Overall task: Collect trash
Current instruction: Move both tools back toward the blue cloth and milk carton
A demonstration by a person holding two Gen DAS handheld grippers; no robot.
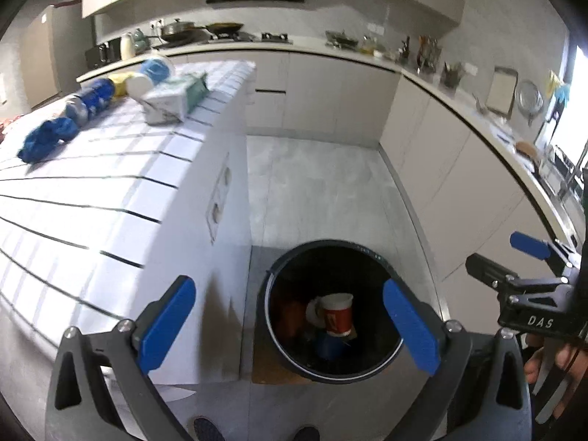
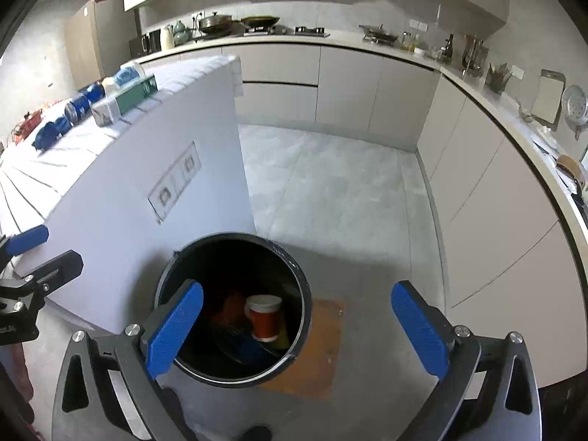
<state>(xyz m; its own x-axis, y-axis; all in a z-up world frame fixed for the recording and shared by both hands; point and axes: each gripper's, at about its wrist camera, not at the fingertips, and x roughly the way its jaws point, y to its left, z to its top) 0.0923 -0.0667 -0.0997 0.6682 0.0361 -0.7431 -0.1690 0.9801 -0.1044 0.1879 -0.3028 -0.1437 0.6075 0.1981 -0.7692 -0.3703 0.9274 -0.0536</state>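
While both tools hang spread and empty, your left tool [image 1: 286,325] and right tool [image 2: 297,327] sit above the dark bin [image 2: 297,275], where a red paper cup [image 2: 265,318] already lies. The remaining trash waits on the tiled surface [image 1: 110,198], far ahead and left of the left tool: a crumpled blue wrapper [image 1: 46,137], soft and light, and a green-edged carton [image 1: 176,97], probably crushable, so pinch its narrow sides. Motion blur hides the labels; the bin's depths are dark.
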